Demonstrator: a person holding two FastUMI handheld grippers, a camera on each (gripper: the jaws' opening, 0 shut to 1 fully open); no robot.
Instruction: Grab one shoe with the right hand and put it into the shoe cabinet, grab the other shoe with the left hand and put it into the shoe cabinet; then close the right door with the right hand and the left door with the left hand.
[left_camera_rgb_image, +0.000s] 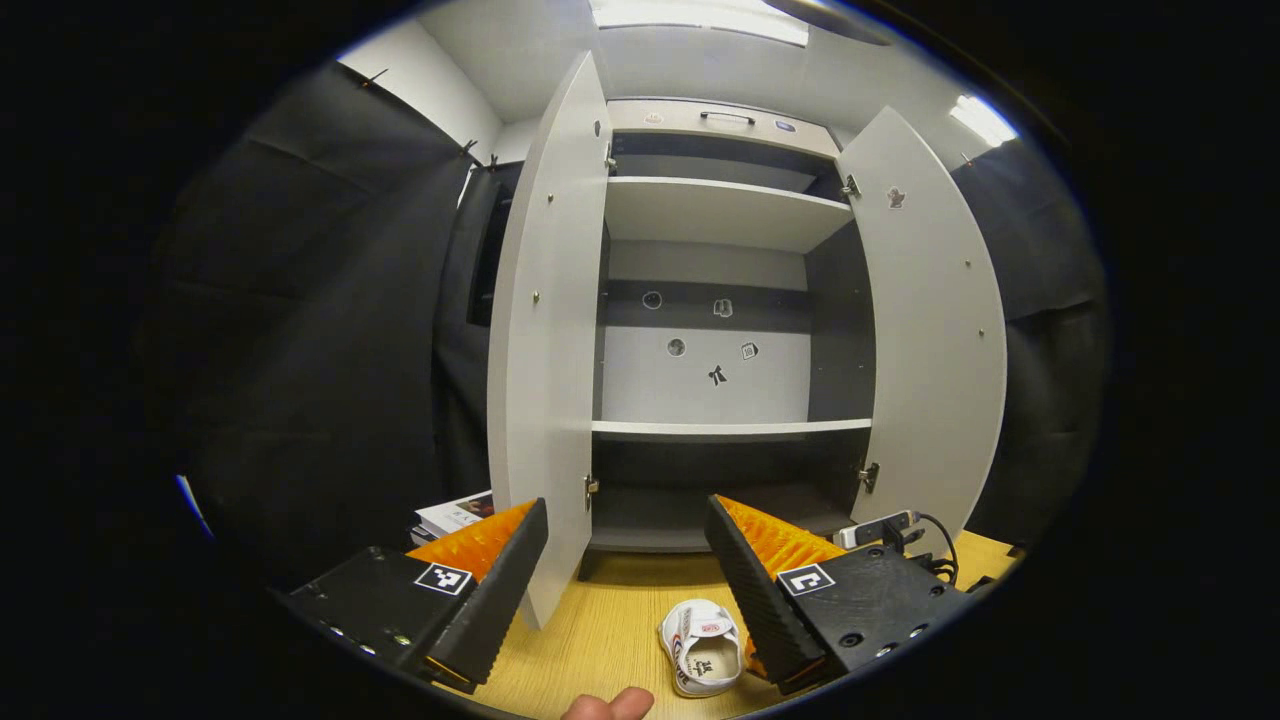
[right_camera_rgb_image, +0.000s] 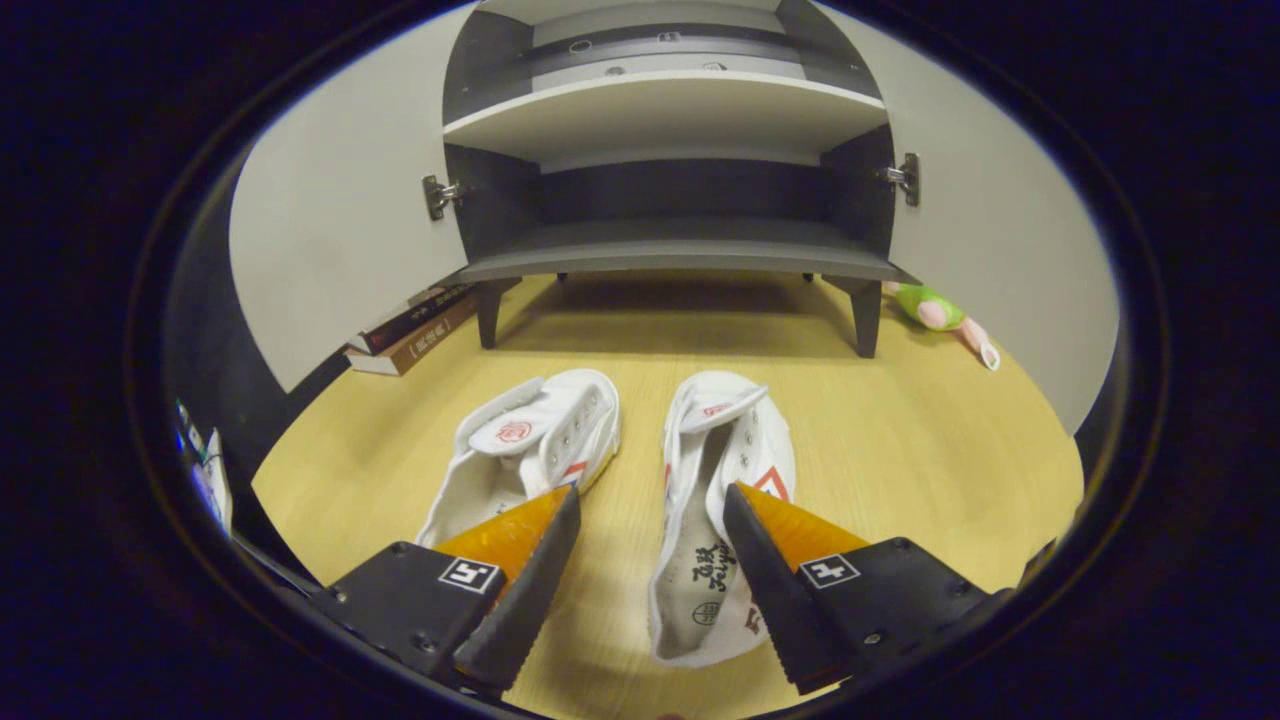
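Shoes waiting on the floor, right claw lining up on the nearer one.

I have the right claw (right_camera_rgb_image: 650, 540) spread wide and holding nothing, low over the wooden floor (right_camera_rgb_image: 900, 450), aimed down at the right-hand shoe (right_camera_rgb_image: 715, 520), whose heel end lies between my fingers; the other shoe (right_camera_rgb_image: 530, 440) sits just beside it to the left. To do this well, I judge I should drop straight down so one finger slides inside the opening and the other outside the side wall, then squeeze on the firm rim rather than the loose tongue. The shoe cabinet (right_camera_rgb_image: 680, 250) stands beyond with both doors swung out, bottom shelf free. My left claw (left_camera_rgb_image: 625, 560) hangs higher, also released and empty, pointed level at the cabinet's shelves.
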